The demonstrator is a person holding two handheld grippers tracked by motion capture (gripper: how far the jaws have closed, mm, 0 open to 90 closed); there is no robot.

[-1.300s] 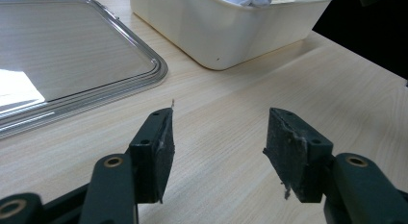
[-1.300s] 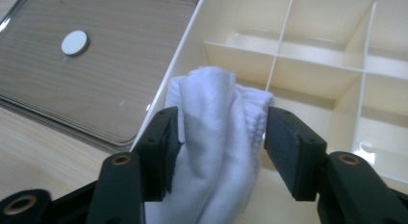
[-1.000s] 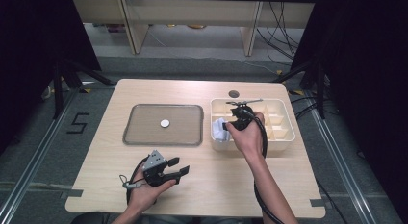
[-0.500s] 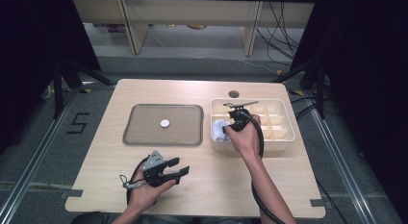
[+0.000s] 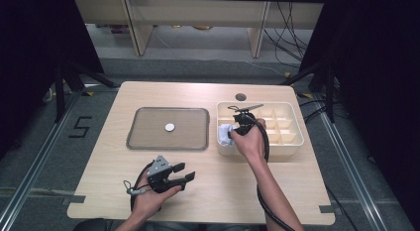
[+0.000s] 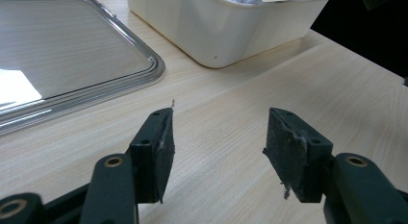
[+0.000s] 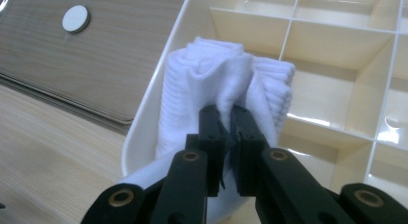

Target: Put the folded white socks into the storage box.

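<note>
The only writing that can be read is a "5" marked in tape [image 5: 80,127] on the floor, at about 9 o'clock from the worktop [image 5: 208,191].

The right gripper [image 7: 230,119] reaches into the cream divided organiser box [image 5: 292,109], which sits at 3 o'clock on the worktop. Its fingers [image 7: 210,132] have just been closing and now stand nearly together, clamped on a fold of a white ribbed cloth [image 7: 211,80], likely a rolled sock. The cloth stands in the large compartment at the box's 9 o'clock end, against the outer wall. In the high view the same gripper [image 5: 233,133] hangs over that end of the box, with the white cloth [image 5: 224,134] just under it.

The left gripper [image 5: 185,172] lies low at 7 o'clock on the worktop, held in the person's left hand [image 5: 153,194]. In the left gripper view its fingers [image 6: 159,147] stand wide apart with bare wood between them, holding nothing and touching nothing.

A clear rectangular tray [image 5: 148,142] lies at the worktop's centre, toward 10 o'clock from the left gripper, with a small white disc [image 5: 170,127] resting in its middle, well apart from the box.
</note>
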